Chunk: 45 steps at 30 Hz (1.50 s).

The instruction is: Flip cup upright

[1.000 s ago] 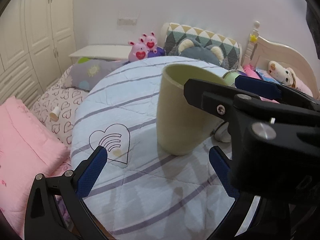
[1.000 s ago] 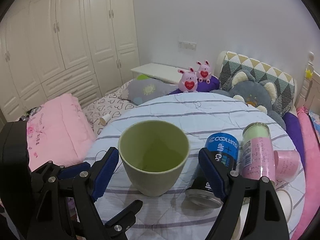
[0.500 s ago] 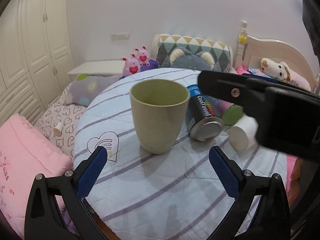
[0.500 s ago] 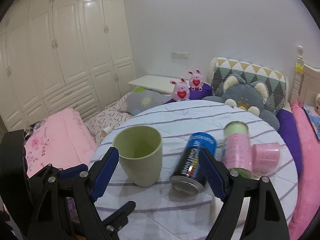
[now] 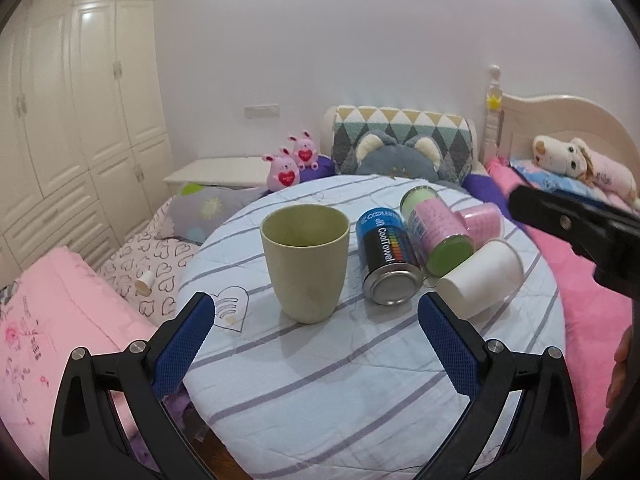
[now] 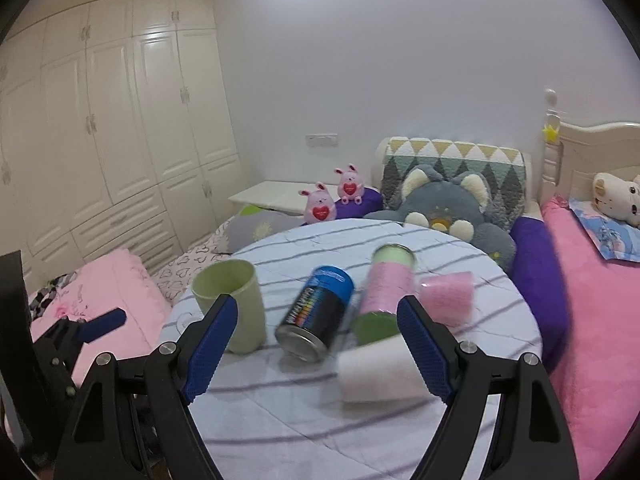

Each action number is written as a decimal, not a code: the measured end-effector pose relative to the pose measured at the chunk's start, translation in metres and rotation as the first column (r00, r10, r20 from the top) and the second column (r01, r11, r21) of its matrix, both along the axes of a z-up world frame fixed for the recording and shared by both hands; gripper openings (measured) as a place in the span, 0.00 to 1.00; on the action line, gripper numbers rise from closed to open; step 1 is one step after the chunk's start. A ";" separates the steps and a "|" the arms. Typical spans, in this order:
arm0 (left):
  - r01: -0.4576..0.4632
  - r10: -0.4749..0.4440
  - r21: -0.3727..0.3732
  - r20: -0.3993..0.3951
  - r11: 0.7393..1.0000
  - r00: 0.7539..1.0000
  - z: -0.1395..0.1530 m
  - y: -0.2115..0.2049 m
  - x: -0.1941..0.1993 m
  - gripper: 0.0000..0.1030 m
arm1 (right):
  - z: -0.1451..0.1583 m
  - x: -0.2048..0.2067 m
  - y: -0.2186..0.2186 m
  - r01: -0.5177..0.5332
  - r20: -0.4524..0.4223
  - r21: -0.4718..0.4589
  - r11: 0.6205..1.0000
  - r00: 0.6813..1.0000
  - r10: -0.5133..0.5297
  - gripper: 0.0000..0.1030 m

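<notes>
Clutter crowds centre-right of the left wrist view: a blue can (image 5: 386, 254), a pink-wrapped can (image 5: 438, 232) and a white paper cup (image 5: 482, 278) lie on their sides on the striped quilted tabletop (image 5: 340, 384). Just left, the smooth green cup (image 5: 305, 261) stands upright, untouched. Both the left gripper (image 5: 316, 340) and right gripper (image 6: 316, 344) hold their jaws apart, low in frame.

Cup (image 6: 234, 300): I see it upright, behind my left finger (image 6: 210, 346).
Blue can (image 6: 316, 316): lying between my spread fingers.
White cup (image 6: 376, 370): blurred, beside my right finger (image 6: 424, 346).
Worktop (image 6: 320, 432): striped cloth.
</notes>
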State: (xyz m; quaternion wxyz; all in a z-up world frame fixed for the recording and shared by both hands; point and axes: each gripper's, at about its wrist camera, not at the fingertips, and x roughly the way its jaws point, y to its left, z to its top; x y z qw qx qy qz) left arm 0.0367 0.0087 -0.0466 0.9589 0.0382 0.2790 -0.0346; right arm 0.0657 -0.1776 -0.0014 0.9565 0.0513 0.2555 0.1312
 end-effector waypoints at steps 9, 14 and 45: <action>-0.022 0.022 0.007 0.037 1.000 0.999 0.009 -0.027 -0.022 1.00 | -0.011 -0.018 -0.037 0.009 -0.009 0.032 0.999 1.000 -0.009 0.81; -0.039 0.040 -0.013 0.059 0.999 0.997 0.016 -0.035 -0.030 1.00 | -0.011 -0.027 -0.047 0.025 -0.001 0.011 1.000 1.000 -0.025 0.81; -0.077 0.074 0.009 0.188 0.997 0.979 0.038 -0.056 -0.053 1.00 | -0.010 -0.053 -0.051 -0.028 0.136 -0.033 0.999 0.990 0.032 0.81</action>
